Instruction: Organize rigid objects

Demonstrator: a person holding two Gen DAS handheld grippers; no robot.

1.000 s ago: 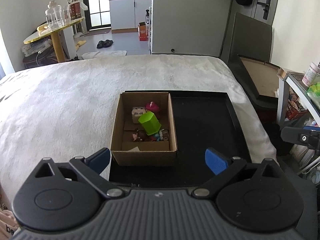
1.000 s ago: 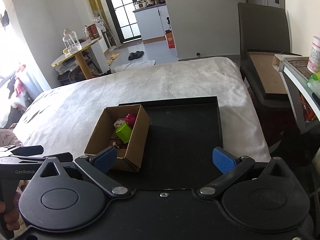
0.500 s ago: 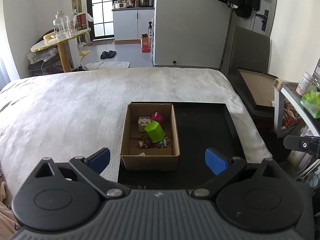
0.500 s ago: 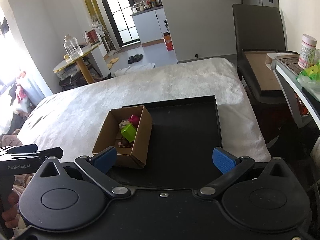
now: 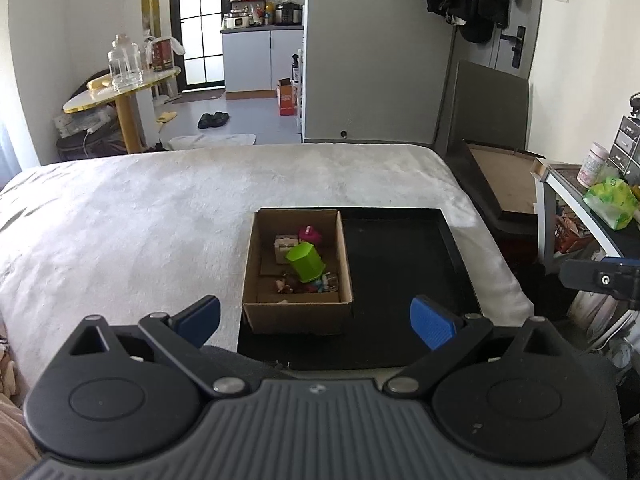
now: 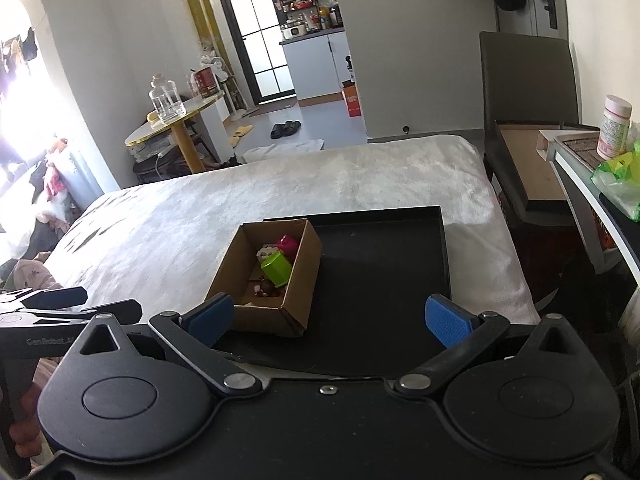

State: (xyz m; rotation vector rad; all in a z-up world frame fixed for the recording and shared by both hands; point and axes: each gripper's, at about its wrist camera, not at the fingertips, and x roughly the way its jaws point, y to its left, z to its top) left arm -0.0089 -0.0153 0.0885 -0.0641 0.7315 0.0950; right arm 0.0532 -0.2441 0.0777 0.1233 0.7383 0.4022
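1. My left tongs (image 5: 316, 318) hang spread wide with nothing between the blue pads, short of the open brown cardboard box (image 5: 297, 312).
2. My right tongs (image 6: 329, 317) are spread and empty too.
3. The box sits in the left part of the flat black tray (image 5: 400, 256) on the white plush bedcover (image 5: 140, 216).
4. Inside the box lie a tilted lime-green plastic cup (image 5: 305, 262), a pink toy (image 5: 310, 235), a cream block (image 5: 285, 243) and small mixed pieces.

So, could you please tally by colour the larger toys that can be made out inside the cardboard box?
Green: 1, the green block
Pink: 1, the pink toy
Beige: 1, the beige cube
Total: 3; the small pieces at the near end are too small to count.
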